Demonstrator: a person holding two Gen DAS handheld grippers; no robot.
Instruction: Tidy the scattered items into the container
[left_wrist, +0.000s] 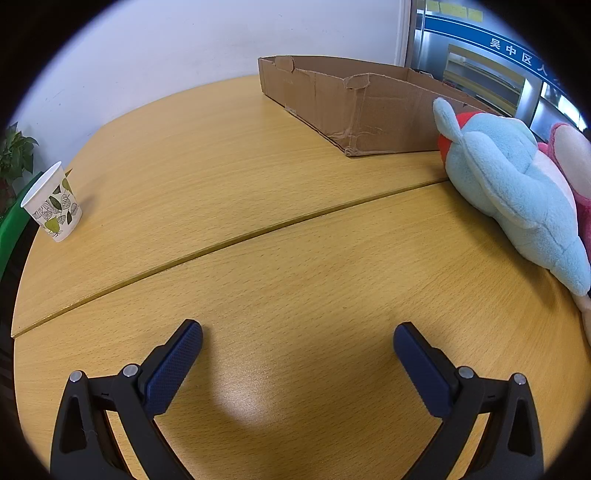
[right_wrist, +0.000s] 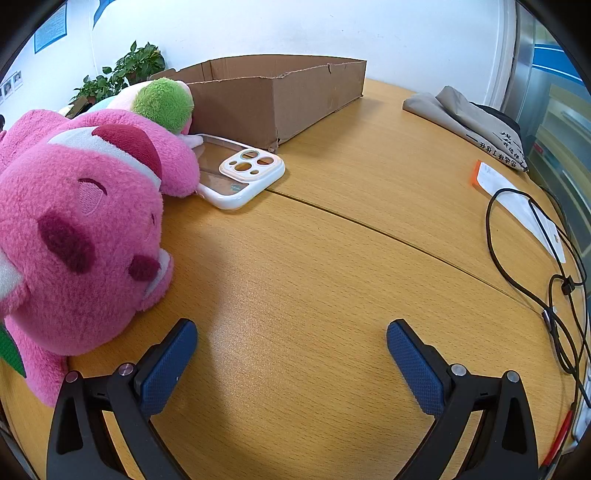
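Hovering low over the wooden surface, both tongs spread wide and gripping nothing: left tongs, right tongs. Lying just beside the right tongs, ahead and left of its left pad, pink plush; blue plush sitting well right of the left tongs, long axis running toward the box. Judging right tongs nearer, pink plush likely first; phone case resting beyond it, partly tucked under its arm.
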